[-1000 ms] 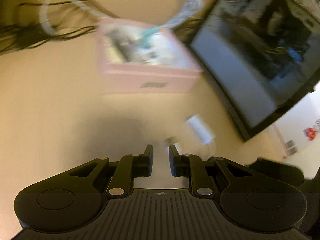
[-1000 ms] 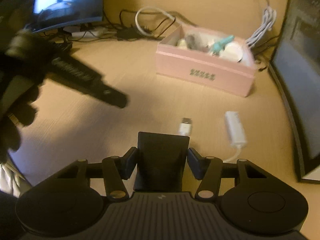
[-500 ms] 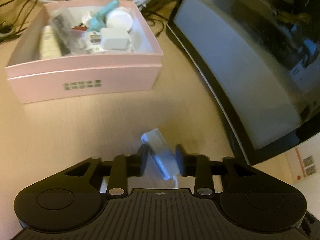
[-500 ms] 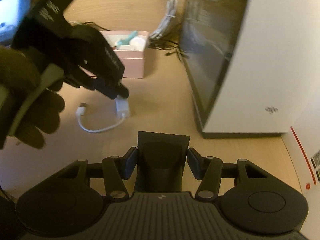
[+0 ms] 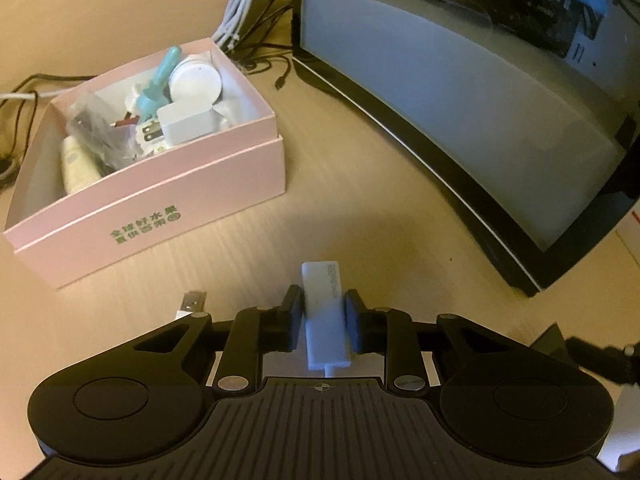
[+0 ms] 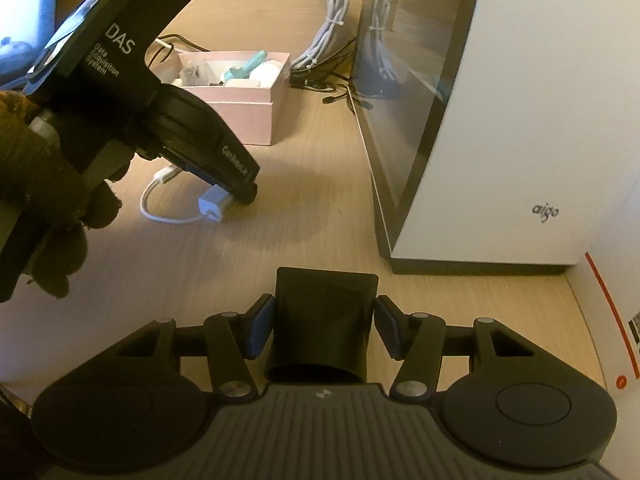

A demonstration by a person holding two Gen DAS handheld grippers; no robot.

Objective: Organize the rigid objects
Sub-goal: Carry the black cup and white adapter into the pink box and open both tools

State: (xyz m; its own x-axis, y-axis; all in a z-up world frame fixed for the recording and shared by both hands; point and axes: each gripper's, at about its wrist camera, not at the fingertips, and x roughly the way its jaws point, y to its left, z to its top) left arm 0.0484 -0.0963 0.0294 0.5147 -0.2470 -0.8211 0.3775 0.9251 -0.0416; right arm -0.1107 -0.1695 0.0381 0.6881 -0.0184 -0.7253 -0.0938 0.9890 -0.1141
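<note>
The white adapter (image 5: pixel 325 316) is lying on the desk (image 5: pixel 380 208) near its front edge, between the pink box (image 5: pixel 160 204) and the glass-sided computer case (image 6: pixel 500 128), and the left gripper (image 5: pixel 323 316) is straddling its body. The jaws have just been closing in on it and are standing narrow with the adapter between them, the pads looking to be touching its sides; whether they are already pressing firmly I cannot tell. In the right wrist view the adapter is still resting on the desk, its short white cable (image 6: pixel 160 210) looping away toward a silver USB plug (image 5: pixel 192 302) that is lying just beside it, toward the box. The right gripper (image 6: pixel 323 332) is hovering near the front edge, its jaws set around a black block (image 6: pixel 326 320) and apparently gripping it. The pink box is already holding several small things: a white charger (image 5: pixel 186 124), a round white piece (image 5: pixel 195 80), a teal tool (image 5: pixel 158 88) and more. So most of the sorting is looking done, judging by the box; the adapter and the black block are remaining outside, 2 items at least.
</note>
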